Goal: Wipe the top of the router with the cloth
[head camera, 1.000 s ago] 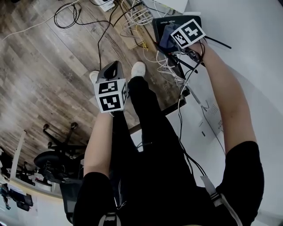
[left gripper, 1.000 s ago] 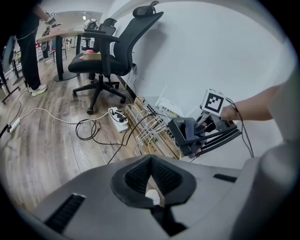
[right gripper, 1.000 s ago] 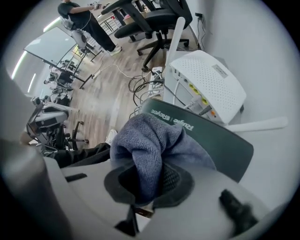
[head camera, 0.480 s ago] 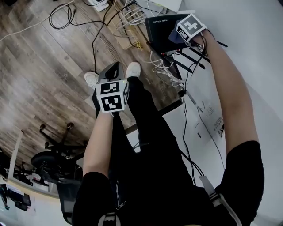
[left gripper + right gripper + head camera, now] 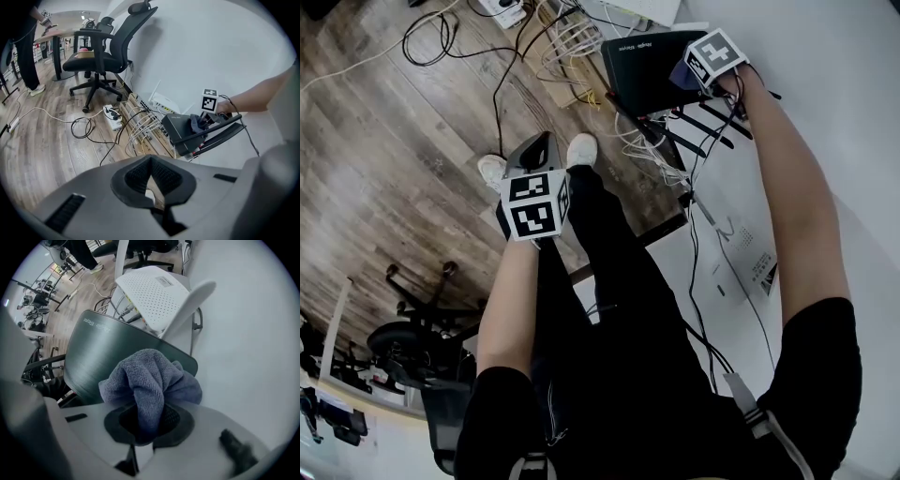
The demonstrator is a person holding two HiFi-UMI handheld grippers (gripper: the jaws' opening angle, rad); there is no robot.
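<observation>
A black router [image 5: 642, 70] with several antennas lies on the white table [image 5: 825, 122] near its far edge; its dark top [image 5: 108, 350] fills the right gripper view. My right gripper [image 5: 698, 70] is shut on a blue-grey cloth [image 5: 147, 380], and the bunched cloth [image 5: 682, 75] rests on the router's top near its right edge. From the left gripper view the router [image 5: 180, 129] and cloth [image 5: 197, 124] show far off. My left gripper [image 5: 534, 155] hangs over the floor by the person's shoes, jaws shut with nothing between them.
A white router [image 5: 152, 294] stands just beyond the black one. Tangled cables and a power strip [image 5: 112, 117] lie on the wood floor [image 5: 384, 150] below the table edge. An office chair [image 5: 101, 56] stands farther off. A paper sheet [image 5: 750, 253] lies on the table.
My right gripper has slid with the cloth across the router's top toward its right edge. The left gripper has barely moved.
</observation>
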